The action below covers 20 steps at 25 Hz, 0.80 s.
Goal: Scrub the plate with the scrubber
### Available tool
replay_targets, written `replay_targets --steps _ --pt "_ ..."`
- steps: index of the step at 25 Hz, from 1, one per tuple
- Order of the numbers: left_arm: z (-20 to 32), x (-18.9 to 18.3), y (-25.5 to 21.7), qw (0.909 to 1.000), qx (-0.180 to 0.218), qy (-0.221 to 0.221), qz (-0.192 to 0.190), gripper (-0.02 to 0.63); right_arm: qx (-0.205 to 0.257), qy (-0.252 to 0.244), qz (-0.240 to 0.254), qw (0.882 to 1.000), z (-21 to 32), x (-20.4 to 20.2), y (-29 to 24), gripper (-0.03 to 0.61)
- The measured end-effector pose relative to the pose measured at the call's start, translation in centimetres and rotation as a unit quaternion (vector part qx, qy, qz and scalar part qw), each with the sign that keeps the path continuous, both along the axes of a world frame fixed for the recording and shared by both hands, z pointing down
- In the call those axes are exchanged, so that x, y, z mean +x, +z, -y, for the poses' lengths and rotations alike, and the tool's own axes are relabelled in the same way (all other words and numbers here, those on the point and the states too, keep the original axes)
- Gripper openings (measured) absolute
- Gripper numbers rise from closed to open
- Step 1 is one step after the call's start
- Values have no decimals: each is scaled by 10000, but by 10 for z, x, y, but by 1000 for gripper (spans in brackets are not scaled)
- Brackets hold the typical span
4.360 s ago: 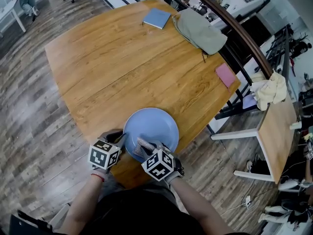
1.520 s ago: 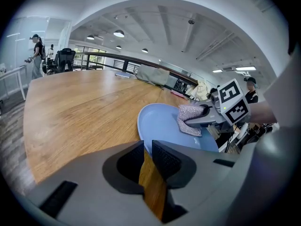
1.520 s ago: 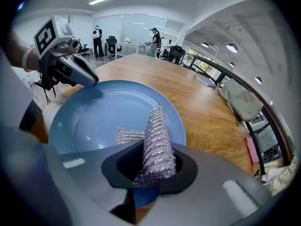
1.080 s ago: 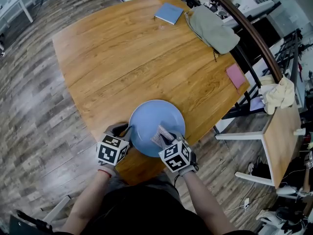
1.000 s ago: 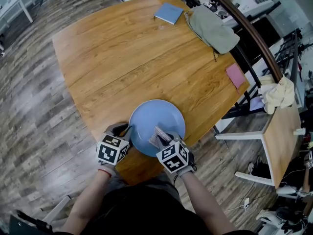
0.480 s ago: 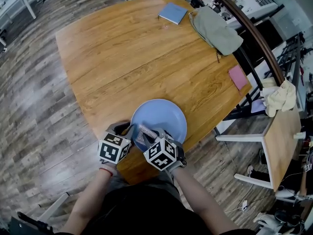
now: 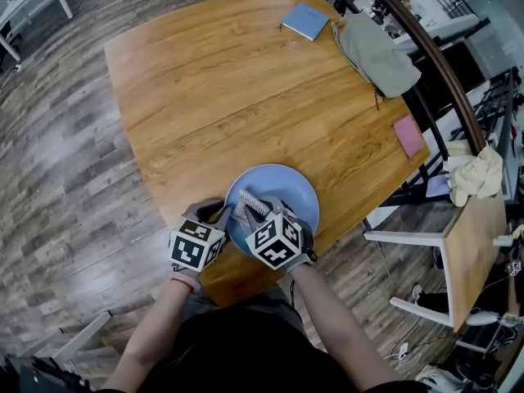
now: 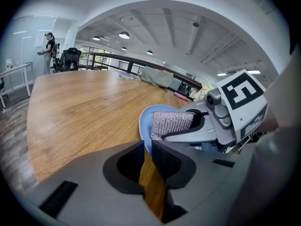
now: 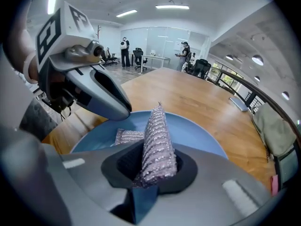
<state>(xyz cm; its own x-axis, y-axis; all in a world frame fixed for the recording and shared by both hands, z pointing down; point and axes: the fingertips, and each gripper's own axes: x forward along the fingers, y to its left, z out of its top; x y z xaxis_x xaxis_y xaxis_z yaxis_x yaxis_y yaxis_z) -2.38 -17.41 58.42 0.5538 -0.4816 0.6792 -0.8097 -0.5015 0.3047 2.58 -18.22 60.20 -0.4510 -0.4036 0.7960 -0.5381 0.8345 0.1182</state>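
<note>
A light blue plate (image 7: pixel 286 191) lies at the near edge of the round wooden table (image 7: pixel 237 97). My left gripper (image 7: pixel 221 219) is shut on the plate's left rim (image 8: pixel 144 131). A silvery mesh scrubber (image 7: pixel 252 204) is pinched in my right gripper (image 7: pixel 258 219), and it rests on the left part of the plate. In the right gripper view the scrubber (image 9: pixel 156 140) stands up between the jaws over the plate (image 9: pixel 197 133). In the left gripper view the scrubber (image 8: pixel 170 123) lies on the plate, just past my own jaws.
At the table's far side lie a blue notebook (image 7: pixel 305 20) and an olive cloth bag (image 7: pixel 377 43). A pink pad (image 7: pixel 408 135) lies near the right edge. A railing and a small side table (image 7: pixel 467 236) stand to the right. People stand in the far background.
My right gripper has swept the scrubber from the plate's near right part toward its left side, close to the left gripper. The left gripper keeps its hold on the rim.
</note>
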Motion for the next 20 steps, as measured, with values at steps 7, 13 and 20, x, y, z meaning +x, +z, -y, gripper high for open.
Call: replay_targets --steps 7,13,20 --pt "0 -1 0 10000 -12 -38 0 46 261 76 -186 9995 34 14 -1 71" --pt "-2 -1 -1 10000 -23 -29 -32 46 372 425 -245 9981 53 38 -3 71" --pt "-2 0 -1 10000 -30 31 -12 46 466 887 -440 9940 64 78 -4 70"
